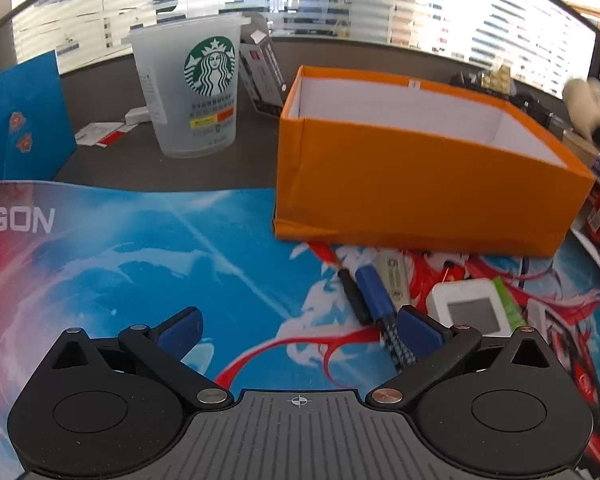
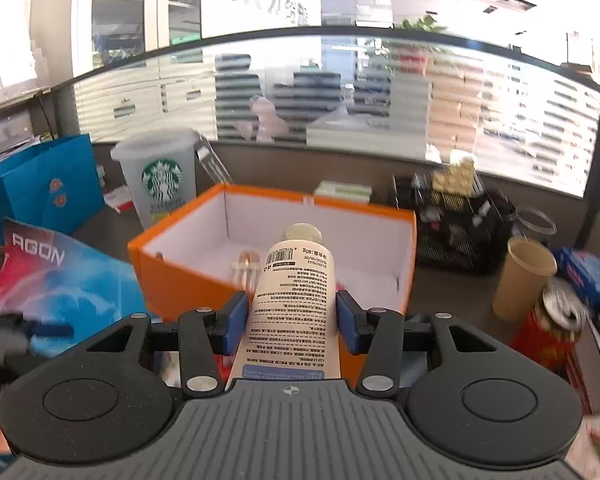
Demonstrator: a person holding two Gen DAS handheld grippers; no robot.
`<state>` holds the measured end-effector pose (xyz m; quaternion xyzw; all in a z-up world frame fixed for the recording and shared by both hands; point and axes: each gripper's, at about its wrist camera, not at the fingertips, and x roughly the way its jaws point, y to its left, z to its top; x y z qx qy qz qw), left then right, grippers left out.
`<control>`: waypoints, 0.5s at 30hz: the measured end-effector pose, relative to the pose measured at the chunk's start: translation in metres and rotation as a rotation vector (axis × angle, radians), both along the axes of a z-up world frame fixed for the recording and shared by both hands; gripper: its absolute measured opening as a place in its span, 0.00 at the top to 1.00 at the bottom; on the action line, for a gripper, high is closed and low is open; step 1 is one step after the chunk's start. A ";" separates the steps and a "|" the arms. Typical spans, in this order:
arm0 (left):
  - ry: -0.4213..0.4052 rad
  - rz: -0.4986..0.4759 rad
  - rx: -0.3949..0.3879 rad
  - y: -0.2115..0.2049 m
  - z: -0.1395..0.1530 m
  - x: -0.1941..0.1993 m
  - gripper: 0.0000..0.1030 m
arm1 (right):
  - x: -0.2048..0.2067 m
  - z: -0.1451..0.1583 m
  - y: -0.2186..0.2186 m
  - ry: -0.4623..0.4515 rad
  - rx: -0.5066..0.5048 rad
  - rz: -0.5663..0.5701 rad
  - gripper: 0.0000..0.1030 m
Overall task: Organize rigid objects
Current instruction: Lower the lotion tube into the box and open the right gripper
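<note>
In the left wrist view my left hand-held gripper (image 1: pixel 298 330) hangs open and empty over the mat (image 1: pixel 140 264), angled toward the small things lying just in front of the orange box (image 1: pixel 420 184), likely the next to go in; in the right wrist view my right hand-held gripper (image 2: pixel 291 316) clamps a cream tube (image 2: pixel 294 300), cap forward over the box's near wall, ready to drop inside

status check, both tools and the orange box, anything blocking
Right tool shut on cream tube, cap end over orange box. Left tool open, empty, above mat near blue cable plug. Box opening unobstructed.
</note>
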<state>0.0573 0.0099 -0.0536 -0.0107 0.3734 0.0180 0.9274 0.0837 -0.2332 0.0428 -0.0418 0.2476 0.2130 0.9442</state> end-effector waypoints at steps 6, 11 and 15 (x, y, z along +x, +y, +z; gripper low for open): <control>0.015 0.031 0.071 -0.010 -0.007 -0.007 0.00 | 0.038 0.012 0.015 -0.012 -0.008 0.023 0.57; 0.025 0.032 0.088 -0.014 -0.012 -0.011 0.00 | 0.083 0.009 0.030 0.022 -0.037 0.021 0.57; 0.031 0.065 0.102 -0.015 -0.015 -0.007 0.00 | 0.121 -0.001 0.040 0.066 -0.048 -0.002 0.57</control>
